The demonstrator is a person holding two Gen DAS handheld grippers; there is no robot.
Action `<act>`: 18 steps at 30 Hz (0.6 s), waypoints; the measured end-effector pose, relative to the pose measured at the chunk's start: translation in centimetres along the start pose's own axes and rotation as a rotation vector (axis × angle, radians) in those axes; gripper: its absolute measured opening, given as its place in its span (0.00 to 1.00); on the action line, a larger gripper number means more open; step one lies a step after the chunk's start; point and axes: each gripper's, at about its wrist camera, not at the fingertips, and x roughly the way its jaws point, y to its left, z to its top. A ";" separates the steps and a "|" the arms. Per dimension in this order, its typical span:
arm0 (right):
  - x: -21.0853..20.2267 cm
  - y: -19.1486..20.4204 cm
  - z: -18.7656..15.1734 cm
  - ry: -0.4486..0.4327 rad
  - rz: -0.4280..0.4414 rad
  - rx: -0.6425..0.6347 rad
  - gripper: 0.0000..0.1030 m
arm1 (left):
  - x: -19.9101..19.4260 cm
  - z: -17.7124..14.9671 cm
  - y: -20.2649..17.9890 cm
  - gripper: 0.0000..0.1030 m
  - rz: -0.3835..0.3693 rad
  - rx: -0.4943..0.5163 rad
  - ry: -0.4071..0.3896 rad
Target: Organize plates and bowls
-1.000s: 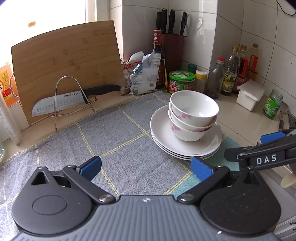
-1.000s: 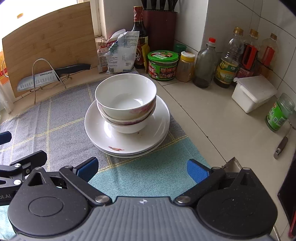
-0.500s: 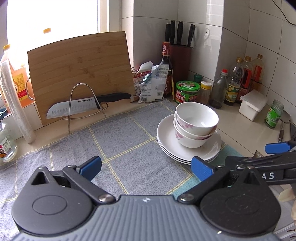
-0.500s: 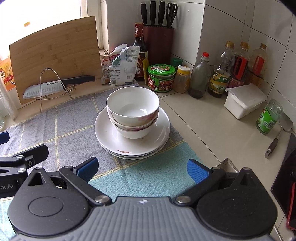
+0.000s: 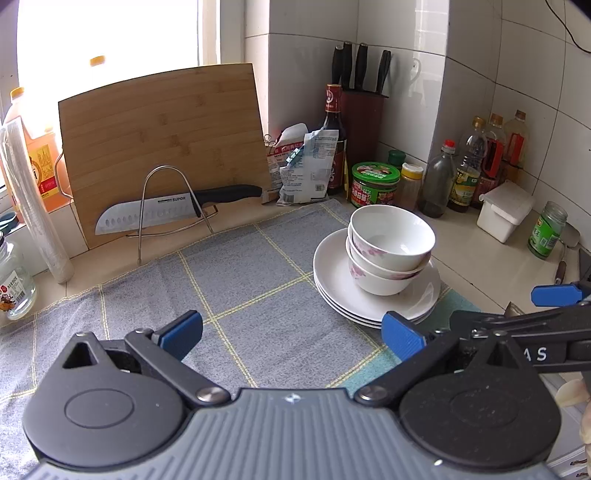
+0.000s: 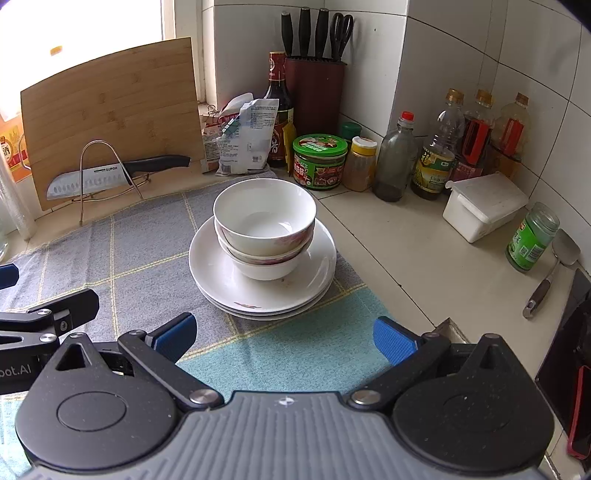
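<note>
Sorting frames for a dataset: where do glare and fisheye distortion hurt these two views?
Left wrist view: the window is blown out white above the cutting board, and wall tile lines bow near the edges. Right wrist view: the same window overexposes the top left; the stacked bowls stay sharp and evenly lit.

Glossy bowls (image 6: 264,218), woven cloth (image 6: 147,251)
</note>
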 end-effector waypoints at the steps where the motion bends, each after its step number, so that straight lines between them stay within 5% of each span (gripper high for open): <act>1: 0.0 0.0 0.0 0.001 -0.001 0.000 1.00 | 0.0 0.0 0.0 0.99 0.001 0.001 -0.001; 18: -0.1 0.2 0.1 -0.004 -0.020 -0.007 1.00 | 0.0 0.1 0.1 0.99 0.004 -0.001 0.000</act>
